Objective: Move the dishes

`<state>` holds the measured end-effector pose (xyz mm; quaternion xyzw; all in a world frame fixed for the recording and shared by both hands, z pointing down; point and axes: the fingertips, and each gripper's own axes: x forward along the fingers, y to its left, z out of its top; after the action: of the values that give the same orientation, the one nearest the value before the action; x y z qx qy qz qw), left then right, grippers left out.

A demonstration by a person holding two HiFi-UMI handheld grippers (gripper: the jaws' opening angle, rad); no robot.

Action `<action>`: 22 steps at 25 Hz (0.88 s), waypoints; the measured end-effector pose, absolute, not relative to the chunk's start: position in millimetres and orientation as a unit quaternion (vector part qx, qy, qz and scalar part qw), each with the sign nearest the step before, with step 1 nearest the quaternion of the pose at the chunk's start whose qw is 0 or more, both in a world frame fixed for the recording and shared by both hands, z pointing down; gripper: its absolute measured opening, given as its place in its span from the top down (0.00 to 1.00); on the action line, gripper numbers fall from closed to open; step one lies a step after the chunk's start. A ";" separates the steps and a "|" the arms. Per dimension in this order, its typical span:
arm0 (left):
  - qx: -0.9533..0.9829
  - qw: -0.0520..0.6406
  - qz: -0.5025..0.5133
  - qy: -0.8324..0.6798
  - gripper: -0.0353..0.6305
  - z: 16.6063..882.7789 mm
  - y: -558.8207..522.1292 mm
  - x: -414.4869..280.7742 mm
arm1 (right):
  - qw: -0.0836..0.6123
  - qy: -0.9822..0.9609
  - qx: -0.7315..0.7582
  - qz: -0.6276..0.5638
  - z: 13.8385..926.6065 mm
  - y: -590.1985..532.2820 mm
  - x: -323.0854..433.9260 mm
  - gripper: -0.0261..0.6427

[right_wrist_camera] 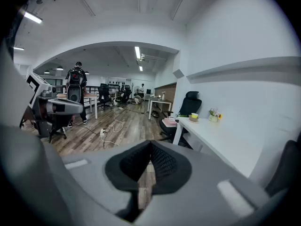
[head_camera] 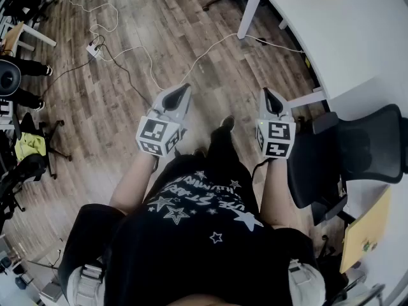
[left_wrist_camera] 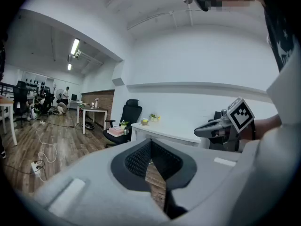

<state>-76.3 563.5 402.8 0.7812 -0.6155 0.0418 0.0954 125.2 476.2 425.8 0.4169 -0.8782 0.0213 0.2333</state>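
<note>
1. Left gripper view: the left hand-held gripper has its two jaws pressed together at the tips. Nothing is between them.
2. The right hand-held gripper is closed tight too. It holds nothing.
3. From the head view, the two are held out in front of the person, side by side. They hang over the wooden floor and point a little down.
4. The person wears a black shirt with white stars on it.
5. A white cable lies on the floor ahead. A power strip lies further off to the left.
6. A black chair stands just beside the right hand-held gripper, on its right side.
7. A long white worktop runs along the wall past the chair.
8. A small dish sits on the worktop near its far end. A little pot of flowers stands beside it.
9. The small dish is well apart from both hand-held grippers.
</note>
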 end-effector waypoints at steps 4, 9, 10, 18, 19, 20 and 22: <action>0.775 0.095 0.037 -0.623 0.93 397.8 566.9 -81.0 | 0.232 -0.881 0.412 0.019 423.0 479.3 121.4 0.96; 0.770 0.107 0.037 -0.628 0.93 405.1 574.4 -79.6 | 0.235 -0.883 0.406 0.019 425.6 482.1 120.5 0.96; 0.769 0.111 0.037 -0.628 0.93 407.7 576.5 -78.9 | 0.236 -0.883 0.406 0.020 426.9 482.3 121.5 0.96; 0.768 0.122 0.038 -0.628 0.93 415.7 559.0 -82.4 | 0.204 -0.889 0.410 0.029 422.9 459.2 121.7 0.96; 0.767 0.123 0.037 -0.629 0.93 415.3 550.5 -82.8 | 0.200 -0.889 0.411 0.028 422.6 449.8 121.8 0.95; 0.766 0.123 0.036 -0.629 0.93 414.7 541.0 -83.2 | 0.198 -0.889 0.411 0.028 423.3 438.9 121.7 0.95; 0.765 0.123 0.036 -0.632 0.93 413.5 519.9 -84.4 | 0.197 -0.890 0.410 0.034 426.9 414.2 120.1 0.79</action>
<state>-84.4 519.9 413.5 0.7647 -0.6315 0.0356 0.1229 120.1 414.2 426.9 0.4104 -0.8898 0.0338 0.1966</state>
